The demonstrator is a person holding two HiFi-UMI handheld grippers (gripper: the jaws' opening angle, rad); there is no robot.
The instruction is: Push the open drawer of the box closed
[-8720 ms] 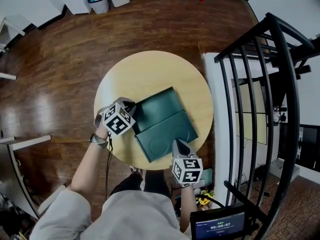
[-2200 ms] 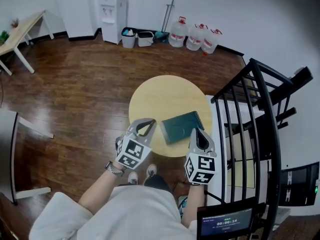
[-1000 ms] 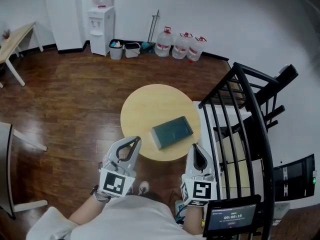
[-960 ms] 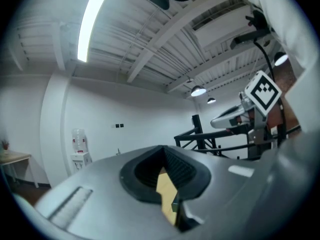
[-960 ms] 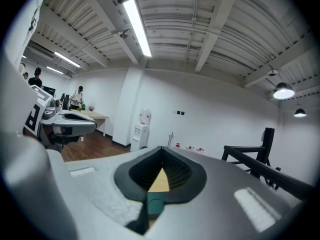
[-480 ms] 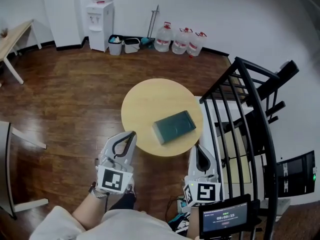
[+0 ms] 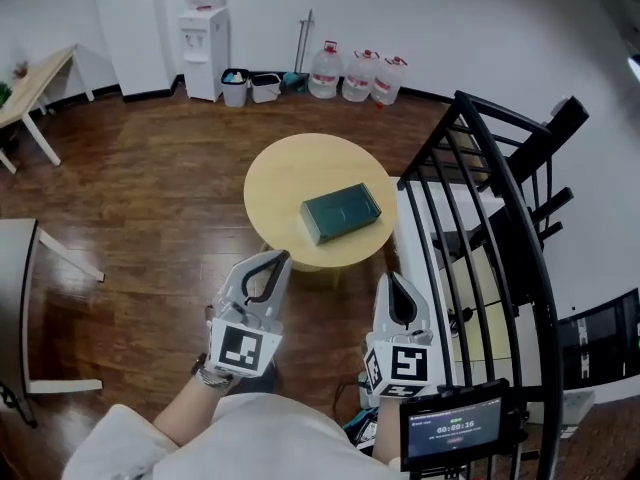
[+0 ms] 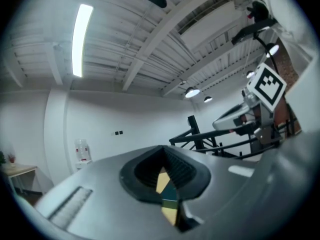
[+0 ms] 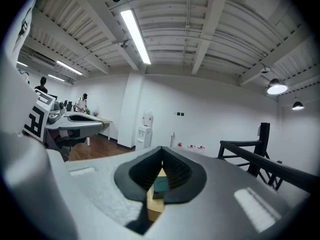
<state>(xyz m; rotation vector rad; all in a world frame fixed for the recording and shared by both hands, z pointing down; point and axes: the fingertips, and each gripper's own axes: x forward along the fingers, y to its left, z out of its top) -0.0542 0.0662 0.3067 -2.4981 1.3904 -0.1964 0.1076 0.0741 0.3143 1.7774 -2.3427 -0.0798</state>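
Nothing seems left: the box (image 7: 341, 212) shows no open drawer; left tool (image 7: 272, 261) and right tool (image 7: 392, 282) hang away, jaws together.

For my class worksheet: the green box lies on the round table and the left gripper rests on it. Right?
No. The box does lie on the table, but the left gripper is apart from it, short of the table's near edge, as the head view shows.

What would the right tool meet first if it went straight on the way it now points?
Probably the green box on the round table: it lies dead ahead of the right tool, seen past its closed jaws. Nothing shows in between, though depth is unclear.
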